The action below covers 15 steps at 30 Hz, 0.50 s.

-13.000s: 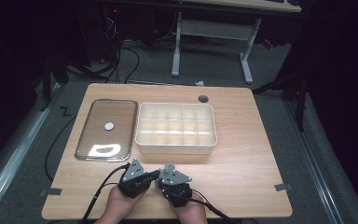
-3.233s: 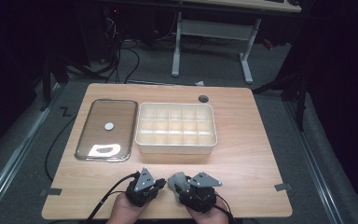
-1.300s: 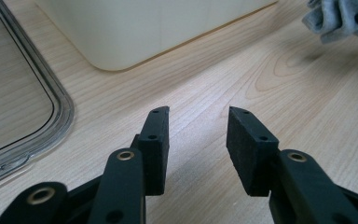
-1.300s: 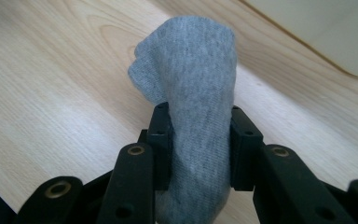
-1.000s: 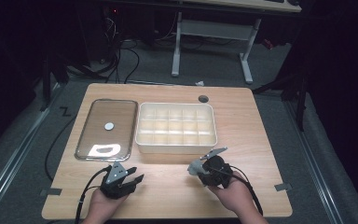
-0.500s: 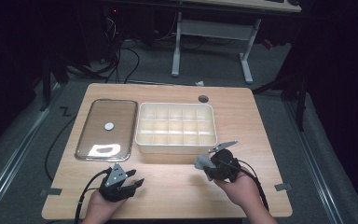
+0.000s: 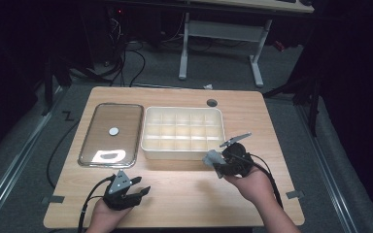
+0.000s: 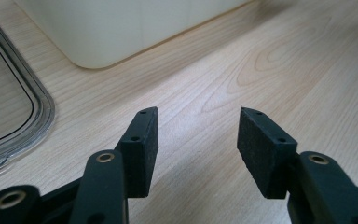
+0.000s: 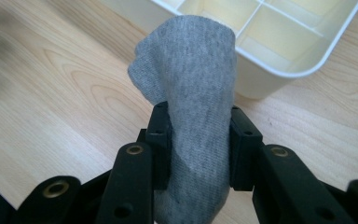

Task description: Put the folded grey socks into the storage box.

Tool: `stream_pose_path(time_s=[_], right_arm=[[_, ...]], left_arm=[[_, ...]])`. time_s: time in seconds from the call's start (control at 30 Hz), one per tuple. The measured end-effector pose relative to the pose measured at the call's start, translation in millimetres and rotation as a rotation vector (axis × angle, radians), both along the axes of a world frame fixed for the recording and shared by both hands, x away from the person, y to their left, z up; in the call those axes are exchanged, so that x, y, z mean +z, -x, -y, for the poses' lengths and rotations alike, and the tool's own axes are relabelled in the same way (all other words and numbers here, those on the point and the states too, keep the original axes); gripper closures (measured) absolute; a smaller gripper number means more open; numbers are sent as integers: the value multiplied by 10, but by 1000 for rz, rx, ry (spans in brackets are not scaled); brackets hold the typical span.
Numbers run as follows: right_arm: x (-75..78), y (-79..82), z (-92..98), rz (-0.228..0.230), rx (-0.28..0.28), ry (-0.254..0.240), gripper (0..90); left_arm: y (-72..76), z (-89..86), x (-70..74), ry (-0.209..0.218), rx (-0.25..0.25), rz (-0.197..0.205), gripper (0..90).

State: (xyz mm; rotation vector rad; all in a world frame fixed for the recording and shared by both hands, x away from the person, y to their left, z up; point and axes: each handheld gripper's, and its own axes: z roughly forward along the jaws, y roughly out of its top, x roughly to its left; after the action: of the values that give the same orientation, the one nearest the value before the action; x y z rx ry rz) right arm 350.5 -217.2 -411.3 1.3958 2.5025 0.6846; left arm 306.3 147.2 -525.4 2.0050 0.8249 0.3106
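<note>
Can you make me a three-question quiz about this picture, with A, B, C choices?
1. Where is the lid?
A. left of the box
B. inside the box
C. on the floor

2. What colour is the cloth?
A. red
B. grey
C. green

3. How is the left gripper?
A. shut on the cloth
B. shut on the lid
C. open, holding nothing

Answers: 1 A, the lid lies flat beside the box on its left. 2 B, the cloth clamped in the right gripper is grey. 3 C, only bare table shows between its pads.
</note>
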Motion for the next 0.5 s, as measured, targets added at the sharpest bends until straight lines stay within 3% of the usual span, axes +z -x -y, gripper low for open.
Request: stream_pose_path(time_s=[0.13, 0.27, 0.4, 0.5], right_arm=[[152, -90, -20, 13, 11, 3, 683], [244, -237, -39, 14, 5, 42, 688], [264, -461, -45, 15, -17, 68, 690], [206, -654, -39, -24, -39, 75, 689]], left_arm=[[10, 10, -4, -20, -10, 9, 487], [-8, 8, -1, -6, -9, 9, 487], [-18, 14, -17, -17, -12, 6, 486], [-14, 9, -16, 7, -14, -9, 486]])
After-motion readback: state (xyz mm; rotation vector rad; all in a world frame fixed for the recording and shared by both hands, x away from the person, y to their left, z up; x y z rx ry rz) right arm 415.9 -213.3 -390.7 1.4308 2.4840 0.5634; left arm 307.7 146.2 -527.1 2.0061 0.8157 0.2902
